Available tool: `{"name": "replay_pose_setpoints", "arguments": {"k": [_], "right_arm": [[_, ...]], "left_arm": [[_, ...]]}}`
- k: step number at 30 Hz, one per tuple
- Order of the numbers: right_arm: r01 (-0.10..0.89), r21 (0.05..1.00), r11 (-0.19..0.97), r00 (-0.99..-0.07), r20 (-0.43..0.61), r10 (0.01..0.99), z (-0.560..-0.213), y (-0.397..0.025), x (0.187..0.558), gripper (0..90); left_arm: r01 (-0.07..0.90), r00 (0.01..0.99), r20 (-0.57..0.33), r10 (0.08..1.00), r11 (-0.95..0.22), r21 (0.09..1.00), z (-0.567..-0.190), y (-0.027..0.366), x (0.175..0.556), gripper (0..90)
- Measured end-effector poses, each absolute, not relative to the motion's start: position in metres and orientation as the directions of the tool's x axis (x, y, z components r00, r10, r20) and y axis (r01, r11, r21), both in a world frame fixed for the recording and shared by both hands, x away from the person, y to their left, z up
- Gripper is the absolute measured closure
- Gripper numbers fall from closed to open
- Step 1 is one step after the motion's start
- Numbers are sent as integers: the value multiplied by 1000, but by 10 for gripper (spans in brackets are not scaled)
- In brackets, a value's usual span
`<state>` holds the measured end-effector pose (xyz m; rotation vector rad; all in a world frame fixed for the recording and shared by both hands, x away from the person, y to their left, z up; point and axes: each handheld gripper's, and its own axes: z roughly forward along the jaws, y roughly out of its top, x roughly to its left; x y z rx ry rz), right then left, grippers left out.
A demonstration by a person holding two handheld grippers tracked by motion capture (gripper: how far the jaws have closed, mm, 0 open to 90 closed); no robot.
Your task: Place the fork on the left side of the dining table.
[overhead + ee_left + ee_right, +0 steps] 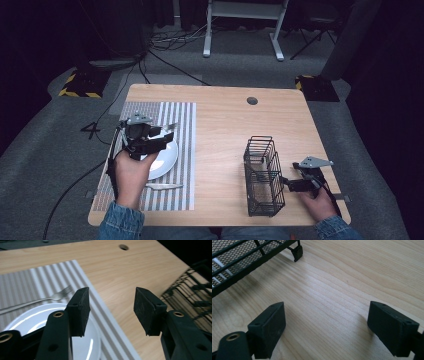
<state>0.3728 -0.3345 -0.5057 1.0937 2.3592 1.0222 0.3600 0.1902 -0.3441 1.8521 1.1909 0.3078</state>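
High view: left gripper (167,136), jaws apart and empty, above white plate (167,161). Fork (53,297) beyond plate; knife (165,186) nearer. Right gripper (284,182), agape, beside wire basket (262,175). Risk: thin fork slipping at pickup.

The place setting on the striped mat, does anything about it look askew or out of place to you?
Slightly. The fork lies slanted beyond the white plate, and a second utensil lies crosswise on the striped mat at its near side. Nothing looks spilled or damaged.
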Motion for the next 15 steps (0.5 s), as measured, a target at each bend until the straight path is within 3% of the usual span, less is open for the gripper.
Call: {"name": "replay_pose_setpoints", "arguments": {"k": [9,15], "right_arm": [[517,733,443,-643,-10,766,-506,-334,373,153],[517,733,443,-643,-10,766,-506,-334,373,153]], "left_arm": [[547,558,-266,786,-108,830,-357,174,336,439],[497,577,-190,794,-157,853,-376,158,324,405]]}}
